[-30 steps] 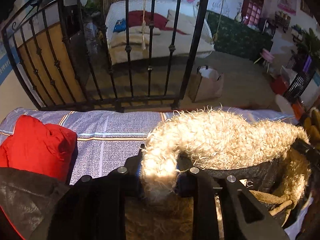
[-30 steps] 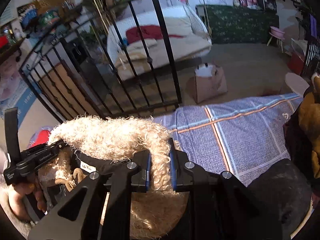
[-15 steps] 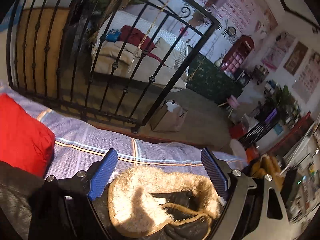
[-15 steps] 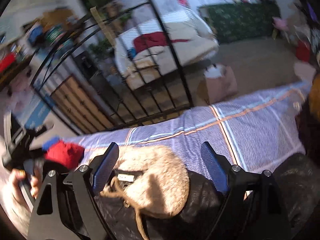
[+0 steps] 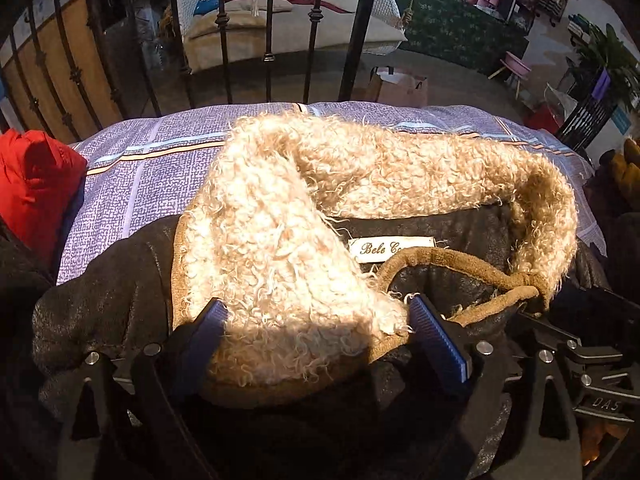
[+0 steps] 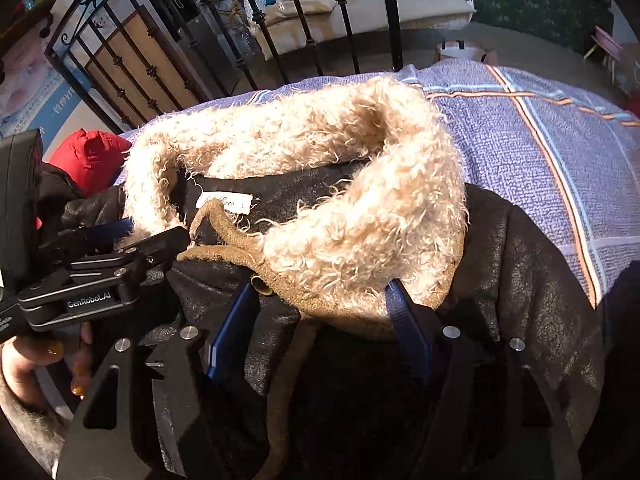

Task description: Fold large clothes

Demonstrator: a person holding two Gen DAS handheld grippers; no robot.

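A black jacket [image 5: 108,288] with a cream curly fleece collar [image 5: 360,168] lies on a purple checked bedcover [image 5: 152,176]. A white label [image 5: 390,247] shows inside the neck. My left gripper [image 5: 320,336] is open, its blue pads either side of the collar's left end. My right gripper [image 6: 320,320] is open around the collar's right end [image 6: 360,240]. The jacket [image 6: 532,300] and cover [image 6: 560,148] also show in the right wrist view, where the left gripper [image 6: 120,236] is seen at the left.
A red garment [image 5: 36,176] lies at the left of the bed; it also shows in the right wrist view [image 6: 88,156]. A black iron bed frame [image 5: 224,40] stands behind the bed. A paper bag [image 5: 400,84] sits on the floor beyond.
Both grippers were shut on the fleece collar and holding it up a second ago. They have opened, the collar now lies on the bed, and both grippers sit low at its ends.
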